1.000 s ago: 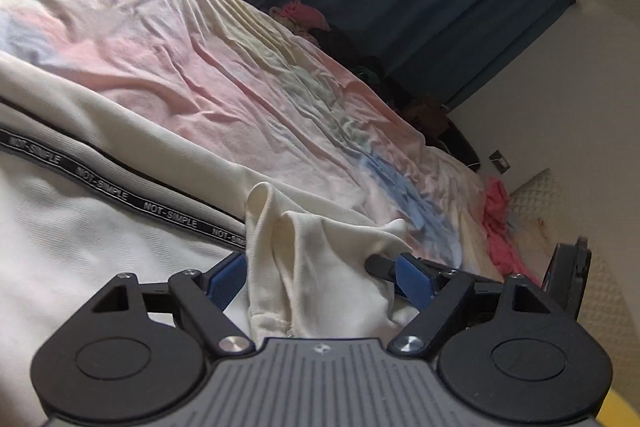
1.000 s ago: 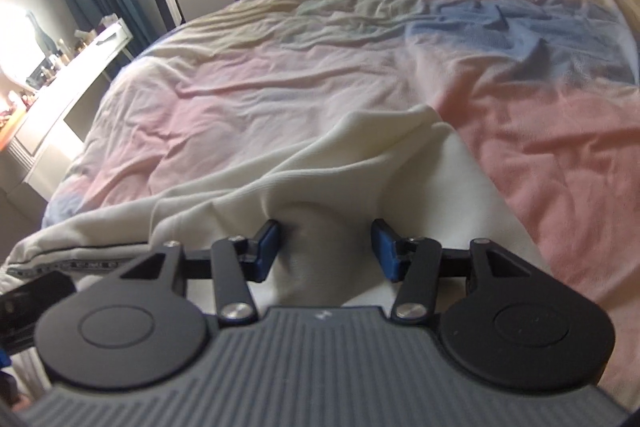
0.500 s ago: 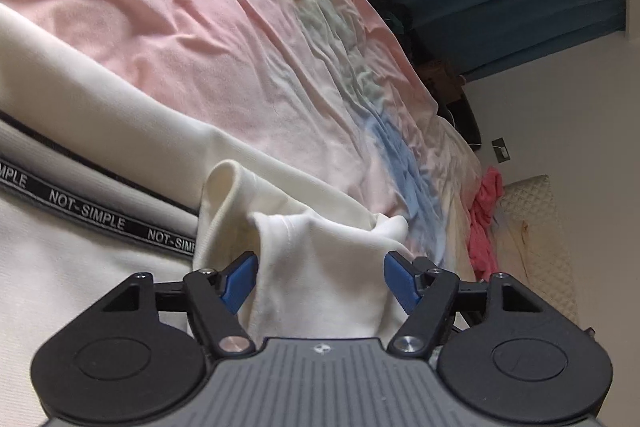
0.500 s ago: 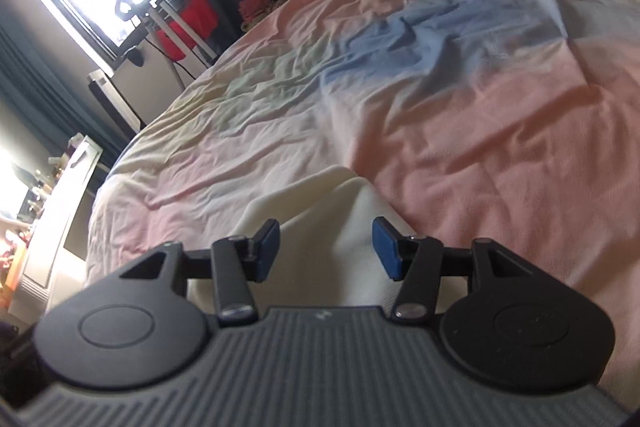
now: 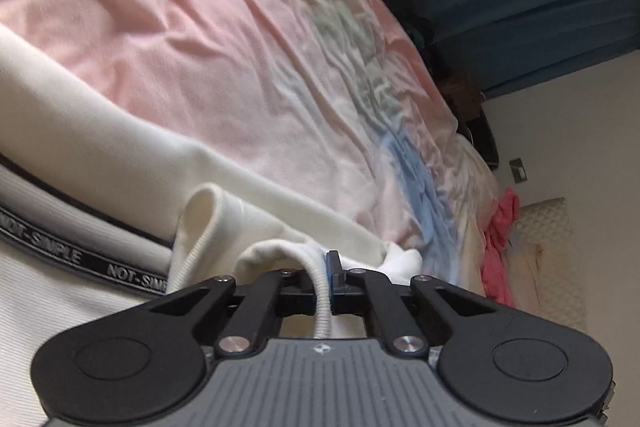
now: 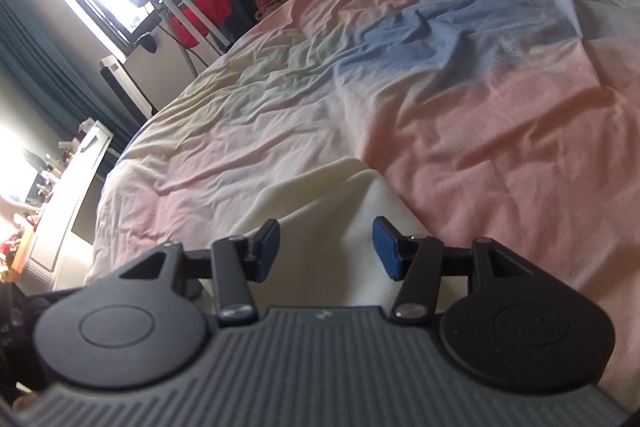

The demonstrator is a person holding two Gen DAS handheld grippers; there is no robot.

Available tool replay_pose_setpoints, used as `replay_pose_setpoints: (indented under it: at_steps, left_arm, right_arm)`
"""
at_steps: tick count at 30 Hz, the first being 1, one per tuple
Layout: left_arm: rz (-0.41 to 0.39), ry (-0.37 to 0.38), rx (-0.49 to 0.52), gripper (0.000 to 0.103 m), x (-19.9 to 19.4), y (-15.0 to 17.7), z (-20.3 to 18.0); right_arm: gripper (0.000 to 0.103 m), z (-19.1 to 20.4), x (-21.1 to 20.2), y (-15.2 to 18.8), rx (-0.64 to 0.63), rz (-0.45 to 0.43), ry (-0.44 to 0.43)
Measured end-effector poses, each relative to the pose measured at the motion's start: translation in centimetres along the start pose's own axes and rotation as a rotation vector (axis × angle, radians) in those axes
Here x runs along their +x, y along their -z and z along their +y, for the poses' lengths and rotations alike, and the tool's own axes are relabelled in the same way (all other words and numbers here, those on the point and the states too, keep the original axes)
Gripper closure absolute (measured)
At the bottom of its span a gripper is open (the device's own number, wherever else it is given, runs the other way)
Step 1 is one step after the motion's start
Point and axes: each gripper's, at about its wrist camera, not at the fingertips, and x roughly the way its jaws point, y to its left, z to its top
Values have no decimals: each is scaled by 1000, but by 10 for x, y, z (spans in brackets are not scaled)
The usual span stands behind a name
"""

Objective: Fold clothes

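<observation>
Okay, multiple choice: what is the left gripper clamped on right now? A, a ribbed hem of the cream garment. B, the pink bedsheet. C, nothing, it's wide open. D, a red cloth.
A: the left gripper is shut on the garment's ribbed hem.

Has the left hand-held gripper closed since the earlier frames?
Yes. The left hand-held gripper has shut on the cream garment's ribbed hem, nearer the lettered band.

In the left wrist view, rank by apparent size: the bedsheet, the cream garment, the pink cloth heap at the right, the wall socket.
1. Bedsheet, fills most of the frame.
2. Cream garment; it lies nearest the camera, so its size is exaggerated.
3. Pink heap.
4. Socket, far off, so true size is unsure.
</observation>
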Motion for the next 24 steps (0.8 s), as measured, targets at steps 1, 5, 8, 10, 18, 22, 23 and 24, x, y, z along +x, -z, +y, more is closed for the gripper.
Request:
replay_pose_setpoints:
  at_steps: [1, 5, 8, 10, 18, 22, 23, 24]
  left_arm:
    - [-48, 15, 17, 100, -13, -1, -3]
    - [-177, -3, 135, 99, -51, -1, -21]
    - [-178, -100, 166, 99, -47, -3, -20]
    - [-143, -169, 176, 99, -32, -4, -10]
    - [-118, -295, 412, 88, -20, 29, -4]
    - [-136, -330, 470, 70, -38, 42, -18]
    - [-148, -341, 489, 60, -46, 47, -22]
    - [-161, -351, 508, 50, -54, 51, -26]
  right_arm:
    - [49, 3, 0, 1, -24, 3, 0]
    - [50, 21, 3, 7, -159, 5, 21]
    - [50, 35, 11, 15, -275, 11, 59]
    - [50, 40, 20, 23, -343, 30, 95]
    - [50, 40, 30, 32, -389, 47, 126]
    - [49, 48, 12, 29, -408, 33, 92]
    - [49, 50, 7, 28, -412, 30, 82]
    - [50, 52, 1, 27, -417, 26, 72]
